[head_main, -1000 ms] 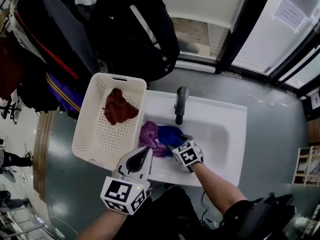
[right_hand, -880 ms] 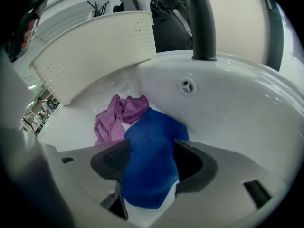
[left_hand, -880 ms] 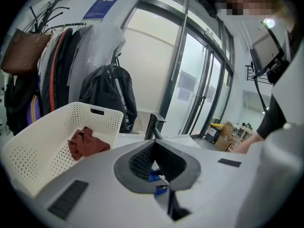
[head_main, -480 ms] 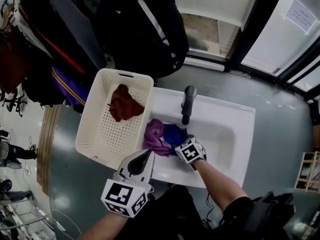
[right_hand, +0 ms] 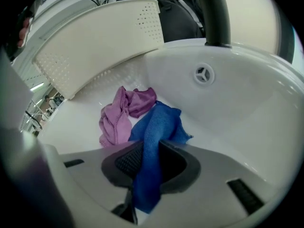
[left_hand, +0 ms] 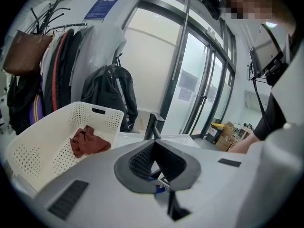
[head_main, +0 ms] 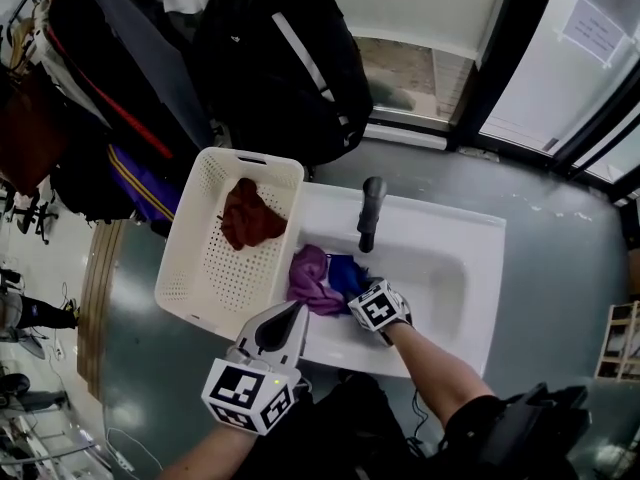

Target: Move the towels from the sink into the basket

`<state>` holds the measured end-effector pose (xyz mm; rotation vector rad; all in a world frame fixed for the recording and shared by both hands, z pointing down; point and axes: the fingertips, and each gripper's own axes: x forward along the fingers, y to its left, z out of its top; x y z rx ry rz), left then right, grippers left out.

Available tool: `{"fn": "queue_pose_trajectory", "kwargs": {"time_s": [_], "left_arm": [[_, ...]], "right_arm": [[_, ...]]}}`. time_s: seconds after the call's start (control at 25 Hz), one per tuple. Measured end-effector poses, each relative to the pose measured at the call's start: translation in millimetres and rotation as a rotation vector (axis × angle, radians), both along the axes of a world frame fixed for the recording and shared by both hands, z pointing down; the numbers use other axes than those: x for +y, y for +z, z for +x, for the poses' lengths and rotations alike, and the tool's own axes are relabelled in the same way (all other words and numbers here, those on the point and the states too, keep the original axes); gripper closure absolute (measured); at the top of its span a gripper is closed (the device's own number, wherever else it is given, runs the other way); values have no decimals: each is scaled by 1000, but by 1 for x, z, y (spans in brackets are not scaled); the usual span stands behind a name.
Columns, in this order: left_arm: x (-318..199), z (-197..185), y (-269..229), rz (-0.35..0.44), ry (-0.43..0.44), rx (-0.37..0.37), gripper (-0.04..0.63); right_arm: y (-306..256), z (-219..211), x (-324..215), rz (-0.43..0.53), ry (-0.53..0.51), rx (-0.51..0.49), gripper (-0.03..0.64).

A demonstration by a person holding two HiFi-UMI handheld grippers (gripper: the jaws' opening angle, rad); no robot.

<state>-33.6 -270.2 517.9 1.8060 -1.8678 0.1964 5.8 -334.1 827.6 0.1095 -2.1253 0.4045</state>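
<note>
Closing on the blue towel (right_hand: 159, 122) in the sink (head_main: 455, 268), the right gripper (right_hand: 151, 148) pinches it. 1 red towel (head_main: 250, 218) lies in the basket (head_main: 180, 258), 2 are left to move, and the left gripper (left_hand: 154, 145) hangs empty, jaws together.

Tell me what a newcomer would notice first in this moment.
The bright blue towel stands out most: it lies in the white sink, with a fold of it between the closing jaws of the right gripper. A purple towel lies crumpled right beside it. A rust-red towel already sits in the white basket, left of the sink in the head view.
</note>
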Motion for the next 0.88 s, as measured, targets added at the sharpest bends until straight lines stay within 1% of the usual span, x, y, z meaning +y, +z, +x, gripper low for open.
{"fn": "queue_pose_trajectory", "kwargs": {"time_s": [0.16, 0.44, 0.64, 0.88], "left_arm": [[0, 0, -10, 17, 2, -16, 592], [-4, -2, -31, 80, 31, -27, 592], [-5, -7, -42, 116, 53, -17, 592], [1, -21, -66, 163, 70, -20, 592]], "right_arm": [[-13, 4, -8, 9, 28, -19, 528], [-58, 7, -21, 76, 76, -80, 529], [-104, 9, -19, 112, 100, -147, 529], [-162, 5, -14, 97, 174, -254, 529]]}}
